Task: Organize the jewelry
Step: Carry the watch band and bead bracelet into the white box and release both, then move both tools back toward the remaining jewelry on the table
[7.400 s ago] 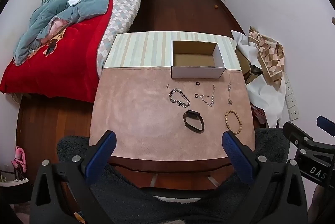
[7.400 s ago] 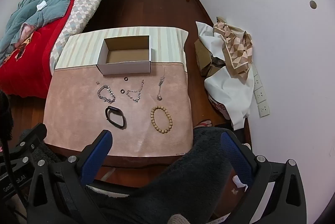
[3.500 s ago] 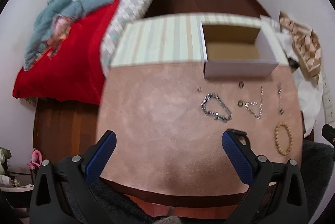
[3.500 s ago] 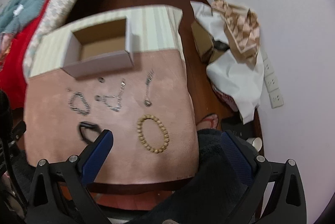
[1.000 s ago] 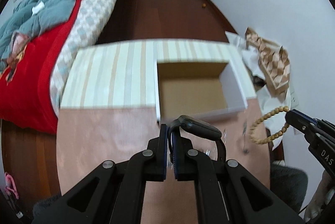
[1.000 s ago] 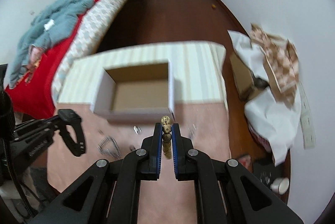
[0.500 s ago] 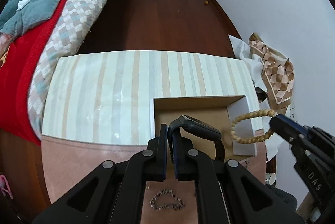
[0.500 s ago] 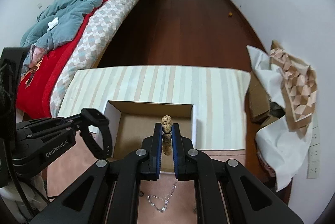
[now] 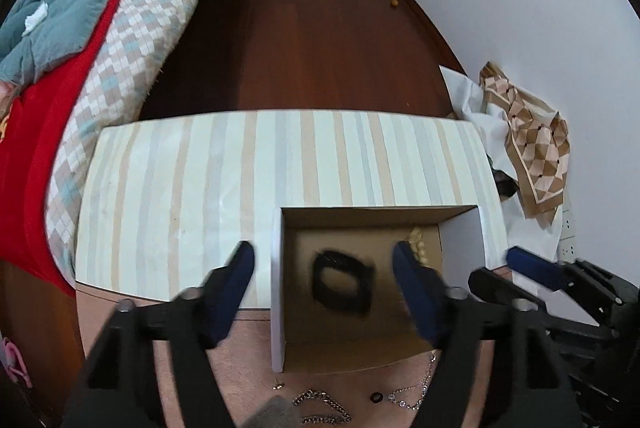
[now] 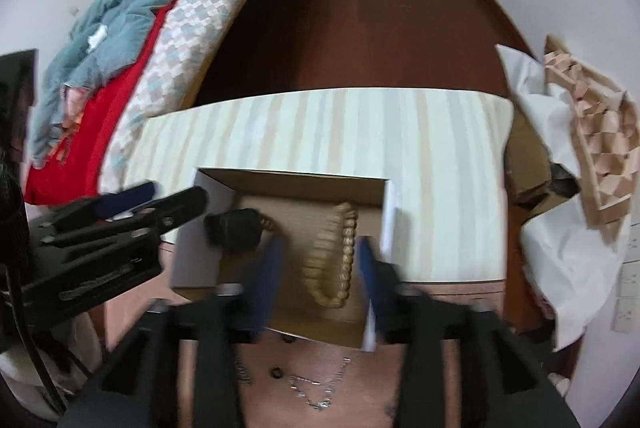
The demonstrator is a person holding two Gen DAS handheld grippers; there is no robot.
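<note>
Both tongs hang over the open cardboard box [image 9: 460, 228] on the worktop [image 9: 200, 187], pointing steeply down. Left tongs [image 9: 324, 268]: jaws opening, apart, black band [image 9: 340, 286] blurred between them inside the box, pads not on it. Right tongs [image 10: 320, 260]: jaws opening, apart, wooden bead bracelet [image 10: 334, 260] blurred between the blue pads, no pad pressing it; cannot tell if it rests on the box floor.

In the left view the beads [image 9: 416, 242] peek out at 3 o'clock of the band, right tongs' blue tip [image 9: 532, 262] at 3 o'clock of the box. In the right view the band [image 10: 236, 226] sits at 9 o'clock of the beads.

At 6 o'clock of the box, on the pink mat [image 9: 240, 368]: silver chain bracelet [image 9: 320, 408], small black ring [image 9: 376, 396], thin chain [image 9: 416, 388].

Lettering on the left tongs' body [image 10: 96, 280] in the right view is blurred, unreadable. No other readable writing.
</note>
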